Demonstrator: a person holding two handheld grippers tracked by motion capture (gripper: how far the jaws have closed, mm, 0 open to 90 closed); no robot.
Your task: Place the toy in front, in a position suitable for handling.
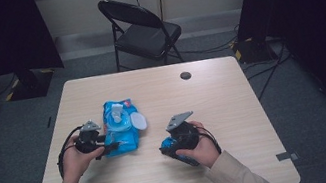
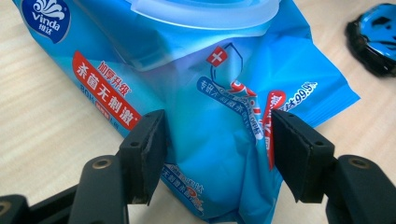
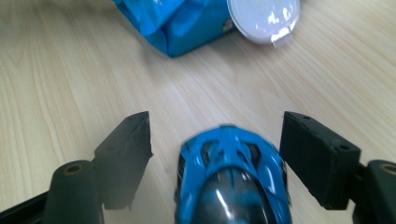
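A blue wet-wipes pack (image 1: 122, 129) lies left of the table's middle, its white lid (image 1: 139, 121) flipped open to the right and a wipe sticking up from the opening. My left gripper (image 1: 109, 145) grips the pack's near end. In the left gripper view both pads press into the creased foil of the pack (image 2: 224, 93), and my left gripper (image 2: 217, 149) is shut on it. My right gripper (image 1: 166, 146) is held over a blue toy car (image 1: 170, 147). In the right gripper view the car (image 3: 231, 172) sits between the jaws of my right gripper (image 3: 222, 140), with a gap on each side.
The wooden table (image 1: 224, 106) has a small black round mark (image 1: 185, 75) near its far edge. A black folding chair (image 1: 142, 29) stands behind the table. Dark curtains hang at both sides. Cables run across the floor at the right.
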